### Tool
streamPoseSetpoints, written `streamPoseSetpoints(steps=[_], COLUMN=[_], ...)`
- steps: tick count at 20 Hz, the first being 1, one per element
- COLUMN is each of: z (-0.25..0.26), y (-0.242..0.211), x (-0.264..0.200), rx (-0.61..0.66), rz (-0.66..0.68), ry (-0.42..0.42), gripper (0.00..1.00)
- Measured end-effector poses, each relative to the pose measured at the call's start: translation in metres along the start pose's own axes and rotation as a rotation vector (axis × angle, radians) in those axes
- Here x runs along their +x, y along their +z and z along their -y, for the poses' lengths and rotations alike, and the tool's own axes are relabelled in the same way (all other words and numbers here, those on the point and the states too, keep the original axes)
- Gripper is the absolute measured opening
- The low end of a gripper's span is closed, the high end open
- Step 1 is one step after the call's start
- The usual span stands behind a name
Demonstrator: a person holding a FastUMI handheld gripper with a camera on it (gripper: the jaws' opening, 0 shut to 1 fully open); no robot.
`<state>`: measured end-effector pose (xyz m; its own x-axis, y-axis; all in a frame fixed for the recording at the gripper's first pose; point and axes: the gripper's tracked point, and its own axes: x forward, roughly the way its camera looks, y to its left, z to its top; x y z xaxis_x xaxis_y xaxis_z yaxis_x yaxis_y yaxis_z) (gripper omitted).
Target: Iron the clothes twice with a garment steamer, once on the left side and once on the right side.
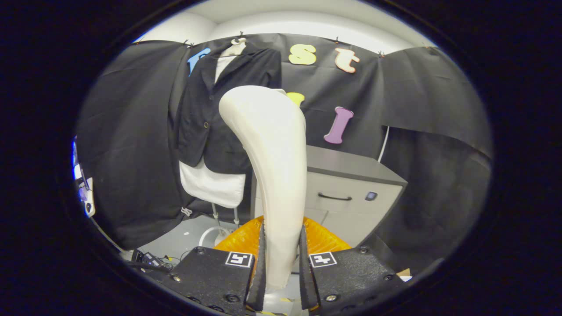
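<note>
— Tool (281,259) state?
— Clamped on the garment steamer (270,166), both fingers (260,263) pressed against the lower part of its pale handle, one on each side.
— Steamer's pose?
— Upright between the fingers, rising and curving over to the left at the top, rounded head up near the chest of the jacket (219,109) as seen from here. Cannot tell whether touching the cloth or held short of it.
— Clothes?
— Hung on a dress form (213,184) beyond the fingers, left of the steamer. Dark jacket, one button visible on the front edge, pale collar piece at the neck. White body of the form showing below the hem, on a thin stand (215,215) down to the floor (184,237).
— Anything else around?
— Grey drawer cabinet (351,193) right of the steamer, just behind it, dark handle on the drawer front. Orange ribbed part (239,239) low behind the fingers, either side of the handle. Small dark device with cables (149,259) on the floor at the left. Black cloth wall (127,140) behind everything.
</note>
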<state>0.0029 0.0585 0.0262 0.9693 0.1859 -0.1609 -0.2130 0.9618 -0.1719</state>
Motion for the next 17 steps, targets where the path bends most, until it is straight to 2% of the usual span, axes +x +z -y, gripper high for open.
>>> streamPoseSetpoints(steps=[4, 8, 12, 17], z=[0.061, 0.097, 0.116, 0.120], y=[-0.045, -0.078, -0.110, -0.127], x=[-0.039, -0.057, -0.065, -0.064], rx=[0.062, 0.141, 0.188, 0.200], rz=[-0.041, -0.054, -0.097, -0.119], ry=[-0.013, -0.030, -0.050, -0.054], gripper=[0.34, 0.34, 0.34, 0.34])
